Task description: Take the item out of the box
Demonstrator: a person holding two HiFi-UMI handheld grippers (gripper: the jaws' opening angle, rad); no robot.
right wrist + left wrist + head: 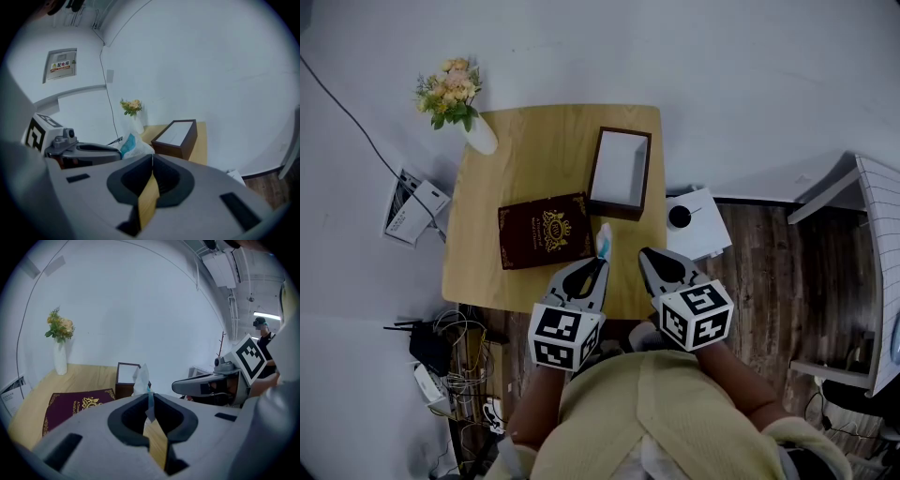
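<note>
Left gripper (598,262): we see its jaws almost together, pinched on the lower edge of the white-and-blue packet (604,240), which stands up above the tips.
Right gripper (645,253): jaws pressed together with nothing between them. It hangs just beside the left one, over the near edge of the table (534,150).
Packet: out of the box (614,210), held in the air over the near part of the table.
Box: open and white inside, on the far right part of the table, apart from the packet.
Lid (546,232): maroon with a gold crest, lying flat to the left of the box (touching its near corner or just beside it, we cannot tell).
Around: a vase (480,133) of flowers (450,92) at the table's far left corner. On the floor at left are papers (412,208) and a tangle of cables (450,361), and at right a white block (694,223).
In the way: in the left gripper view the packet stands in front of the box and hides part of it.
Only the head view: the whole tabletop and the floor around it.
Only the right gripper view: the packet's broad side with its blue patch, and a wall sign (62,65).
Only the left gripper view: a person (263,336) far off at the right.
</note>
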